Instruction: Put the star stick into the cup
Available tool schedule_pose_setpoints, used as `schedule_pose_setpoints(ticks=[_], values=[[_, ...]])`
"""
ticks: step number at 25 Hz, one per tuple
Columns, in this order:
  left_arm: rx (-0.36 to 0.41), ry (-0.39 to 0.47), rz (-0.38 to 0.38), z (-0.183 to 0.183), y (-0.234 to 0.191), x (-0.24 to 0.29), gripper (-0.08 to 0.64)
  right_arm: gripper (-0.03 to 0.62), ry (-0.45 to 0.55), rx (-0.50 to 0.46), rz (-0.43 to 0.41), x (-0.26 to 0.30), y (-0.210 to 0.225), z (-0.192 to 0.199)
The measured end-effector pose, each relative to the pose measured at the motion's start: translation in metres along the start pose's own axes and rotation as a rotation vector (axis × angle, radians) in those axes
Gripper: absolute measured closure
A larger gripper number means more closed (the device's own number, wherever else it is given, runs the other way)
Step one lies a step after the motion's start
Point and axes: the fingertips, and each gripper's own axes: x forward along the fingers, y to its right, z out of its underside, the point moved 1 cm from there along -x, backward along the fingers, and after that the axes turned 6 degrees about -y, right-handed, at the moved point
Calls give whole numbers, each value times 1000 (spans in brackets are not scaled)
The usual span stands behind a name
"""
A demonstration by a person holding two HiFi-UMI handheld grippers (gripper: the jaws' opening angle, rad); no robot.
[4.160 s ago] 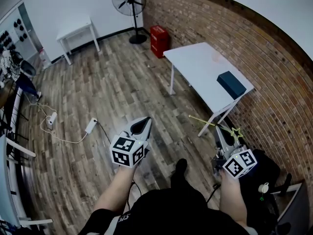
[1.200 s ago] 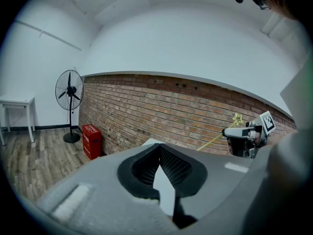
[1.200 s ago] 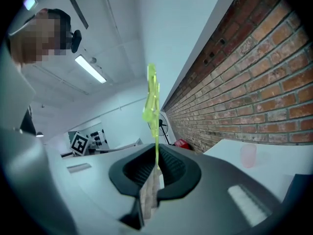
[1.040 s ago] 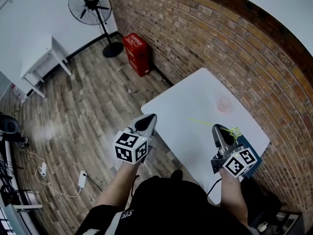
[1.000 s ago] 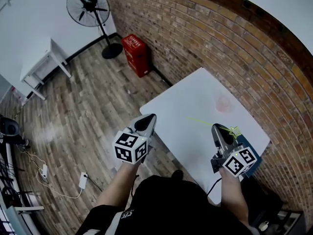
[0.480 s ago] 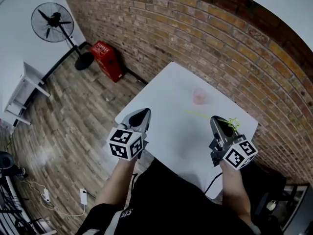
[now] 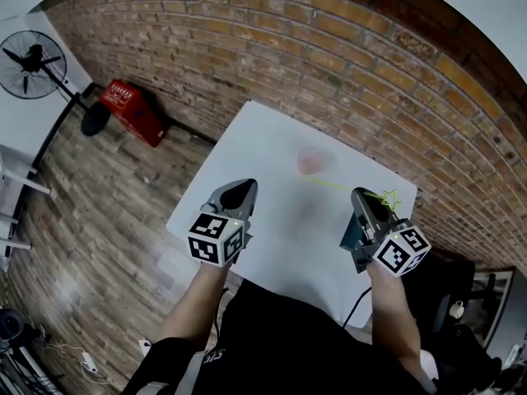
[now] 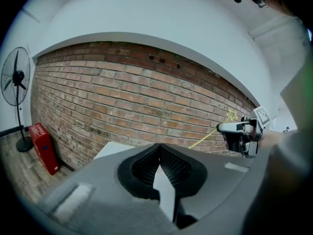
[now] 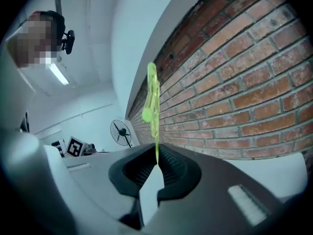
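A thin yellow-green star stick (image 7: 346, 188) is pinched in my right gripper (image 7: 362, 197), which is shut on it. Its star (image 7: 389, 197) pokes out to the right and its bare end points left toward a small pink cup (image 7: 311, 161) standing on the white table (image 7: 263, 138). In the right gripper view the star stick (image 9: 152, 99) rises from between the closed jaws of the right gripper (image 9: 156, 164). My left gripper (image 7: 240, 189) hovers over the table's left part, shut and holding nothing. From the left gripper view I see the shut left gripper (image 8: 159, 150) and the star stick (image 8: 203, 138) off to the right.
A brick wall (image 7: 346, 64) runs behind the table. A dark teal box (image 7: 349, 235) lies on the table under my right gripper. On the wooden floor to the left stand a red box (image 7: 132, 112) and a fan (image 7: 31, 60).
The view has swung toward the table, so the cup and tabletop now sit just ahead of both grippers. The right gripper still grips the star stick; the left stays shut.
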Motion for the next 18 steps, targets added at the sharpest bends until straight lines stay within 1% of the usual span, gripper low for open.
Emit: schedule_pose_setpoints(ticks=[5, 10, 14, 18], values=[[5, -52, 64, 10, -4, 35, 554, 575, -35, 10, 29, 22, 7, 8], [30, -80, 108, 11, -5, 64, 554, 575, -47, 43, 58, 42, 27, 10], [34, -96, 125, 10, -9, 83, 554, 575, -68, 37, 74, 64, 45, 14], [59, -116, 117, 12, -17, 100, 554, 575, -99, 30, 92, 86, 60, 21]])
